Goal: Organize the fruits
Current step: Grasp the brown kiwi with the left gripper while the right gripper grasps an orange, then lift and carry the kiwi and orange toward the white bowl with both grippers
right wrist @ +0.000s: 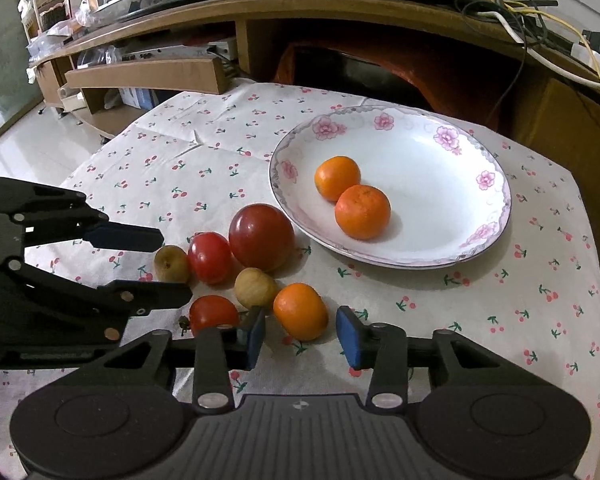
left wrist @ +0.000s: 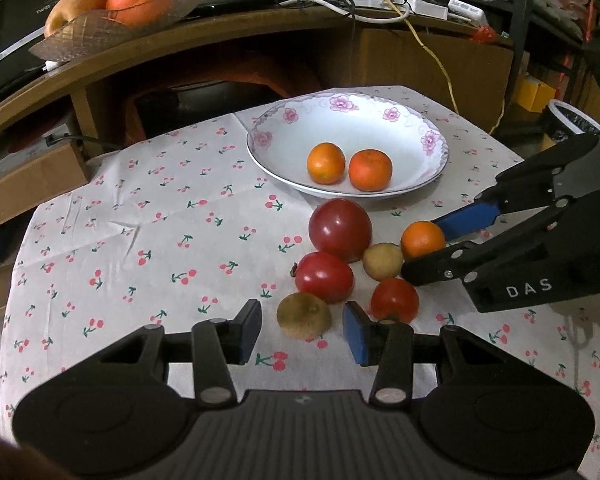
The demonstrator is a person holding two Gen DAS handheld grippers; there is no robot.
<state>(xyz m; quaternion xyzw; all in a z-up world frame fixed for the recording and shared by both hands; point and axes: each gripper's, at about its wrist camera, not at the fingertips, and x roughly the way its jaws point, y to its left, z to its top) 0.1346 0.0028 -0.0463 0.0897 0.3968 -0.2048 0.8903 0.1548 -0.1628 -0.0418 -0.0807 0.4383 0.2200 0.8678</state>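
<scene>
1. The left gripper (left wrist: 302, 312) is on the near side of the plate (left wrist: 400, 136), low over the bench (left wrist: 140, 220). Its jaws are apart and grip nothing.
2. The near kiwi (left wrist: 304, 316) sits between those jaws. There is a little gap on each side. It is the fruit farthest from the plate.
3. The right gripper (right wrist: 302, 318) is also on the near side of the plate. Its jaws sit on both sides of the loose orange (right wrist: 300, 312). In its own view thin gaps show, so the jaws are not pinching it.
4. The small tomato (left wrist: 394, 300) is just beside the near kiwi, a bit closer to the plate.
5. The far kiwi (left wrist: 382, 261) and the mid tomato (left wrist: 324, 276) come next, closer to the plate again. The far kiwi is just beside the loose orange.
6. The big red fruit (left wrist: 340, 230) is the one nearest the plate, just in front of its rim.
7. Two oranges lie in the plate, side by side: the left one (left wrist: 326, 163) and the right one (left wrist: 370, 170).
8. Behind the plate is a wood shelf (left wrist: 220, 28). A glass dish (left wrist: 92, 30) with more fruit sits on it.
</scene>
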